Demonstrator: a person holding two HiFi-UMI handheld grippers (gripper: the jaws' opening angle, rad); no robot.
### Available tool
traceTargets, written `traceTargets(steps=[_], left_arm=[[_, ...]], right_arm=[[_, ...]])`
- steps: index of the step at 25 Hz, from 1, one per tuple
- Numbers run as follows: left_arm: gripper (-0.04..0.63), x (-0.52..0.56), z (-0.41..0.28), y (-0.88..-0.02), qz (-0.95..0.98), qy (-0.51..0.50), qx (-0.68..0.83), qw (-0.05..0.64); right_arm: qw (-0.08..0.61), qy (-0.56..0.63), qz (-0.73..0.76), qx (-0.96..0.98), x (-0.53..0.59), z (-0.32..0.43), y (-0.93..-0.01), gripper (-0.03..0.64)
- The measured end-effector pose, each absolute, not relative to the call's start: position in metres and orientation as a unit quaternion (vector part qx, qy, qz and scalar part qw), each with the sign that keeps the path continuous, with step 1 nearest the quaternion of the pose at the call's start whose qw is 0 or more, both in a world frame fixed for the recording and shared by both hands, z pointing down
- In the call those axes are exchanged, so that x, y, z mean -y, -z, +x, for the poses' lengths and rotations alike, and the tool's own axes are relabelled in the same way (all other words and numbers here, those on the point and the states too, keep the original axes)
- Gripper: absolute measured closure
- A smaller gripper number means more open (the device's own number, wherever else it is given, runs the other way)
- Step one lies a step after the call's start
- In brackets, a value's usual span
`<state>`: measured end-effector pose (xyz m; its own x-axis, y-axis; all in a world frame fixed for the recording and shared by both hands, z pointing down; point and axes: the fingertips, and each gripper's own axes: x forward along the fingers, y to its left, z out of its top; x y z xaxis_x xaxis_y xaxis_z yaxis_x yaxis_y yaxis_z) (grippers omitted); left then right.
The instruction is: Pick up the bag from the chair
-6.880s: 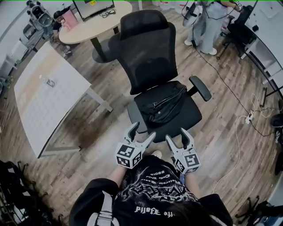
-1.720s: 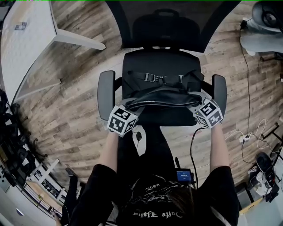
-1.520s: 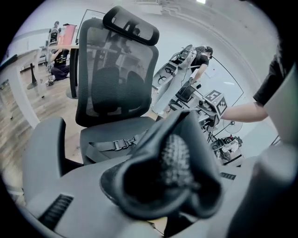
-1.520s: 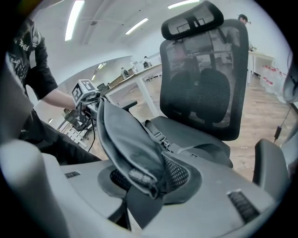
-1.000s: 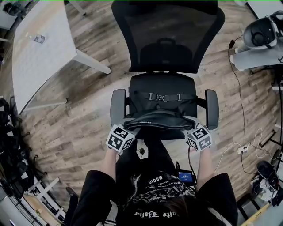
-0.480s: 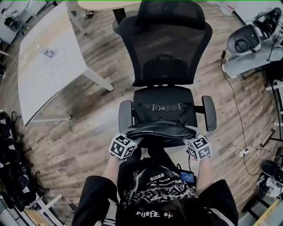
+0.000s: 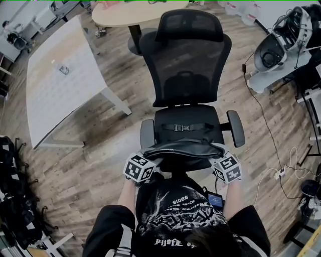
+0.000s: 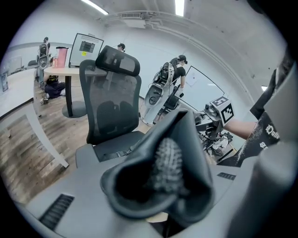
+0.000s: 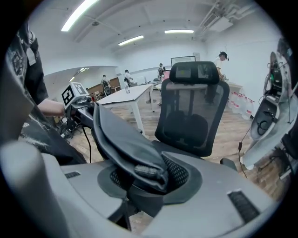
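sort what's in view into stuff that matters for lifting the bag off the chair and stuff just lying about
Job in hand:
- bag
- buckled strap lying across the seat
- chair
- left gripper and right gripper, each shut on a bag end

Lying about:
- white table
- round table
- floor cables

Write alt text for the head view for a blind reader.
From above: a person holds a black bag stretched between left claw and right claw, each clamped on one end, over the front of a black office chair. Its buckled strap lies across the seat; a white table stands at the left.
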<state>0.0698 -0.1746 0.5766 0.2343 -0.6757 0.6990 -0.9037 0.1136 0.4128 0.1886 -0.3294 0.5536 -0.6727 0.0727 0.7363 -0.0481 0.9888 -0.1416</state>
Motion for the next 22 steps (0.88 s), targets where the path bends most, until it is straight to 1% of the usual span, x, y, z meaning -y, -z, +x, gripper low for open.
traceTargets(steps=[5,10,18,22], left_arm=[[0.489,0.166,0.061,-0.545,0.648,-0.127,0.609,0.44],[0.489,0.167,0.051,-0.505,0.659,-0.142,0.618,0.405],[0.492,0.17,0.035,-0.457,0.676,-0.127,0.628,0.364],[0.495,0.175,0.03,-0.428,0.687,-0.136,0.633,0.33]], right_arm=[[0.375,-0.056,0.013,0.925,0.322,0.179,-0.518,0.457],[0.34,-0.033,0.019,0.94,0.32,0.172,-0.48,0.457],[0.281,0.015,0.026,0.959,0.32,0.153,-0.416,0.457],[0.244,0.024,0.033,0.969,0.323,0.148,-0.388,0.457]])
